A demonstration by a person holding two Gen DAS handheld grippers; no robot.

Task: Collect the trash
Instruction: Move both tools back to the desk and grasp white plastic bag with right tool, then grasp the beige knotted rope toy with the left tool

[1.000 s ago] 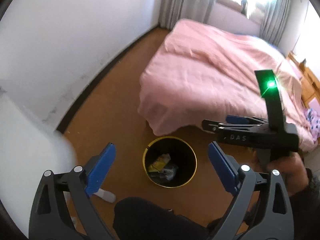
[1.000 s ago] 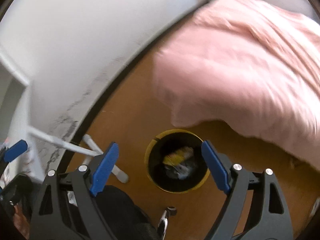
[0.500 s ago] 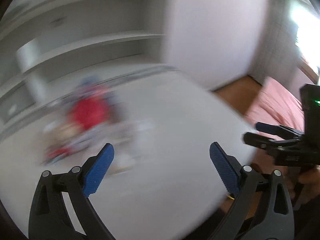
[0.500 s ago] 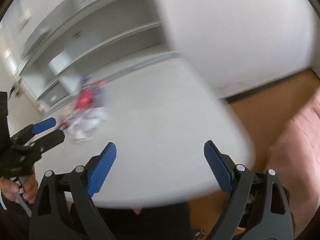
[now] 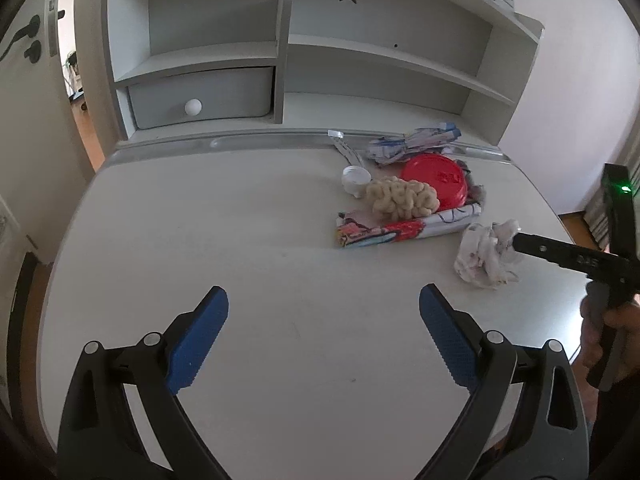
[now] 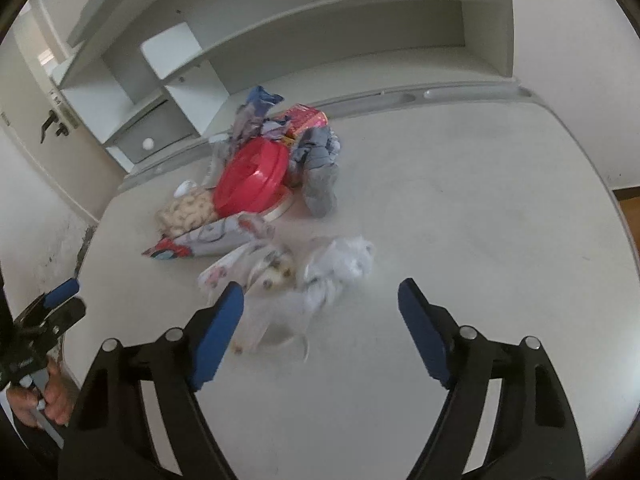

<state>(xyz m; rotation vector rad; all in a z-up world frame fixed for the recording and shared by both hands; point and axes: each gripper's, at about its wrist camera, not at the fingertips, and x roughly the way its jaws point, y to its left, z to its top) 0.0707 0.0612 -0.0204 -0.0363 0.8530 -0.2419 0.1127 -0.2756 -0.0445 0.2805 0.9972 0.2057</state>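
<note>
So the trash is all bunched on the white bench [image 5: 248,240], and I'm using the red lid [image 5: 435,184] as the landmark since it sits in the middle of the pile. One crumpled white tissue wad [image 5: 486,254] lies in front of the lid and off to its right, apart from the rest; in the right wrist view it's blurry and looks like it might be two wads, can't tell. One flattened cartoon-print wrapper [image 5: 404,230] lies just in front of the lid, long axis running left-right across the bench. One beige puffy lump [image 5: 402,199] rests on that wrapper, touching the lid's left edge, and one small white cap [image 5: 355,179] sits just left of that. Behind the lid there's a crumpled blue-and-white packet [image 5: 414,145], plus some grey crumpled stuff [image 6: 318,168] on its right side. Left hand-held gripper [image 5: 323,338] is wide open with nothing between the pads, well in front of the lid. Right hand-held gripper [image 6: 320,322] has just been closing a bit but its jaws are apart and empty, tissue just ahead of its left finger.
</note>
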